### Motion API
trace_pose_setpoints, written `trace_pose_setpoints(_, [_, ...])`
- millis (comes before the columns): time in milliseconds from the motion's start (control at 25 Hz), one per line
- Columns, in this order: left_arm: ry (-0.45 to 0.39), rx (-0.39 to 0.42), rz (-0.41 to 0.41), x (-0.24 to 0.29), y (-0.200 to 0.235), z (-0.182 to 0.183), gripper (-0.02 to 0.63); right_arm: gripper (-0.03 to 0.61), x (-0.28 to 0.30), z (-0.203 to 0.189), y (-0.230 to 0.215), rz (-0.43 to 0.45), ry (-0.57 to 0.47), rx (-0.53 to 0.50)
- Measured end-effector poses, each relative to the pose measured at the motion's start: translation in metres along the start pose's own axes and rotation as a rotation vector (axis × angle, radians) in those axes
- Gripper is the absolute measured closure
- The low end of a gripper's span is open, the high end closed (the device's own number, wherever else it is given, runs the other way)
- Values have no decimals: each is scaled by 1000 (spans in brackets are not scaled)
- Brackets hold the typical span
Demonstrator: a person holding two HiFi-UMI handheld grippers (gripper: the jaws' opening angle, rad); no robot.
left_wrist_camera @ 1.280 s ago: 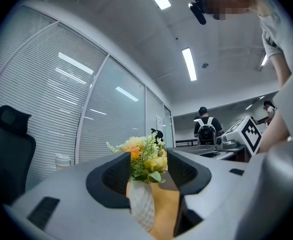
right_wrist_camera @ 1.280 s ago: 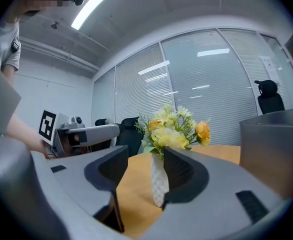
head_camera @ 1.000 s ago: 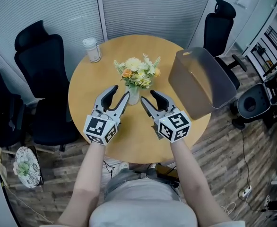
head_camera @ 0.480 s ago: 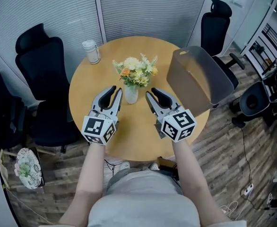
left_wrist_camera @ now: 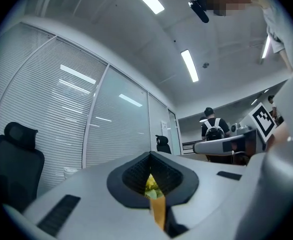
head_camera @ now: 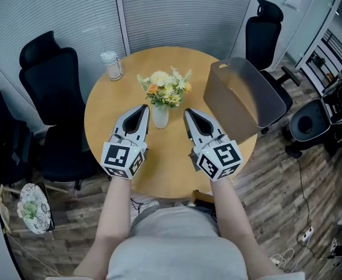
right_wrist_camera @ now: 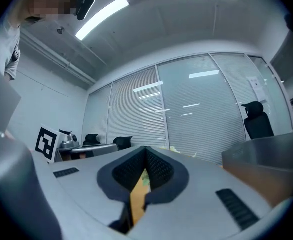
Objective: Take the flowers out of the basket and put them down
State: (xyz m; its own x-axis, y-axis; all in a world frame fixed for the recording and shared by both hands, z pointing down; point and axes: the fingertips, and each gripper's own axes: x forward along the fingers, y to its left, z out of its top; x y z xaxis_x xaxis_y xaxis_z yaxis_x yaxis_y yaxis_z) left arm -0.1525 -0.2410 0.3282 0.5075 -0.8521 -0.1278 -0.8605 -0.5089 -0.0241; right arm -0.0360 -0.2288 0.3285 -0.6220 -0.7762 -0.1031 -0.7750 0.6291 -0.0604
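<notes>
Flowers (head_camera: 164, 90) stand on the table (head_camera: 110, 112), left of the basket (head_camera: 238, 98): placing looks done. Left gripper (head_camera: 142, 108) and right gripper (head_camera: 189, 112) flank the flowers, jaws just closed, empty. Next: withdraw both.

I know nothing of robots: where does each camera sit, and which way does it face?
Head view: on the person's head, facing steeply down at table, flowers, basket; both forearms show.
Left gripper view: on the left gripper, facing along its shut jaws at blinds.
Right gripper view: same on the right gripper.
Shared: flowers glimpsed beyond the jaws.
</notes>
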Motion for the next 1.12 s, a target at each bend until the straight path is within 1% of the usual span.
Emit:
trace_pose_setpoints(160, [-12,40,-16,1,-17,14,609,554,-9,15,2,-15,-37,-58])
trace_pose_setpoints(360, [-28,89,-23,3,-18,23,609,554,-1,18,9,-16,-40,-107])
trace_pose_setpoints(480, [-39,103,-29,2,-24,28,609,554,-1,22,13,-11,-46,-138])
trace_pose_setpoints(640, [-41,120,-40,4,-27,31,609,554,3,27,17,7,-64,-133])
trace_pose_setpoints(1120, [-42,140,-73,7,-36,33,609,555,5,31,26,24,-53,-173])
